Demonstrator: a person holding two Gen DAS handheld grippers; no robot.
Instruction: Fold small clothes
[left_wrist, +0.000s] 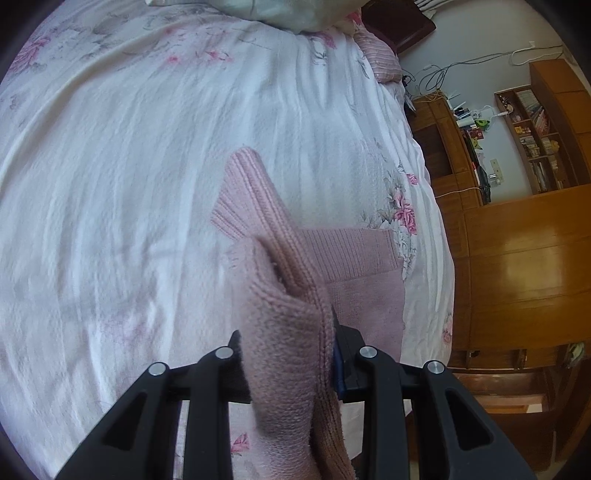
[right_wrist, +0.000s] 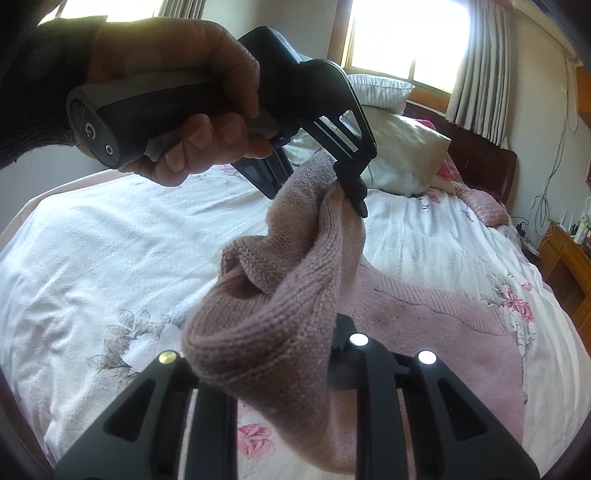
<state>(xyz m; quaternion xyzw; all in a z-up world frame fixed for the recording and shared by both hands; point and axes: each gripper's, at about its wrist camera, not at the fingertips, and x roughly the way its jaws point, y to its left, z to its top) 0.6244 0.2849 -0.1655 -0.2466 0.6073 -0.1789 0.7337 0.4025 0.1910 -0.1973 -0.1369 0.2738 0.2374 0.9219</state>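
Pink knit sweater (right_wrist: 424, 317) partly spread on a bed (left_wrist: 129, 184), near the bed's wardrobe-side edge; floral quilt beneath, pillows (right_wrist: 402, 155) at the far end by the headboard. One edge of the sweater lifted clear of the bed, bunched into a thick roll and slung between both grippers.

Left gripper (right_wrist: 347, 184): gripped in a hand (right_wrist: 192, 110) above the bed, fingers closed down on the far end of the lifted edge; cloth pinched at the tips and hanging from them. Same grip confirmed in the left wrist view, knit (left_wrist: 288, 332) wedged between the two fingers.

Right gripper (right_wrist: 266, 350): closed on the near end of the same edge, fabric bulging over and hiding the fingertips; closure judged from the cloth held taut and raised, not from a clear sight of the tips.

Ribbed strip, likely cuff or hem (left_wrist: 243, 192), trailing up the bed from the lifted part. Remainder of the garment flat on the quilt.

Reason for the hold, as judged: two-point pinch along one edge to carry it over the flat body as a fold. Fold in hand, not yet laid. Risk: bunched cloth in the grip likely to land creased unless drawn straight first.
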